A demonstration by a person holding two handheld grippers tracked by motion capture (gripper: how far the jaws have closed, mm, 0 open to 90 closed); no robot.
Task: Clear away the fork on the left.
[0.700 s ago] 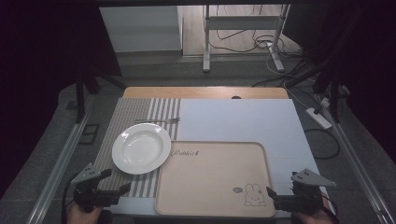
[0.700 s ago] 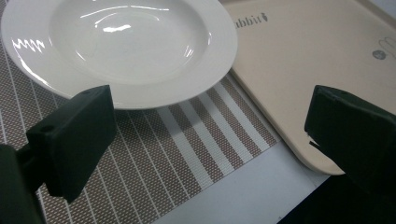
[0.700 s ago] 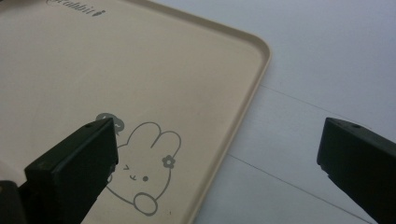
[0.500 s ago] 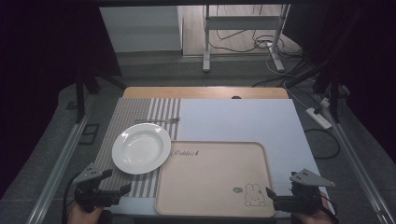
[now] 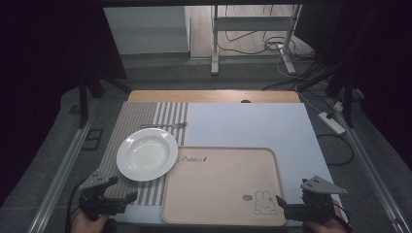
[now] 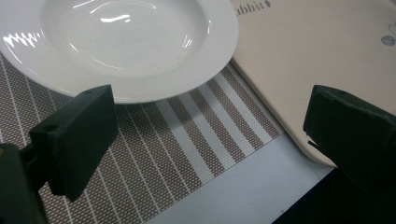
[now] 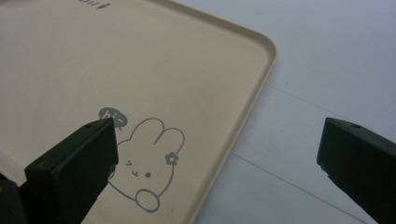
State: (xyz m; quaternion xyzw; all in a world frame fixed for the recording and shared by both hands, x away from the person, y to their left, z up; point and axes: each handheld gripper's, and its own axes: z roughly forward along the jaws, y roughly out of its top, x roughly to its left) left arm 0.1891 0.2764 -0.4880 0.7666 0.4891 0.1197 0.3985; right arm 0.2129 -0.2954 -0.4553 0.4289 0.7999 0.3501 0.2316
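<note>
A staged recording room or lab set up as a dining spot: the counter (image 5: 252,126) carries a white sheet, a striped placemat (image 5: 145,119), a plate (image 5: 147,154) and a tray (image 5: 218,184), yet metal rails (image 5: 63,170) flank it. Beyond, a bare frame on legs (image 5: 252,34) stands amid loose cables (image 5: 243,48), and a power strip (image 5: 331,122) lies on grey carpet, with dark surroundings
</note>
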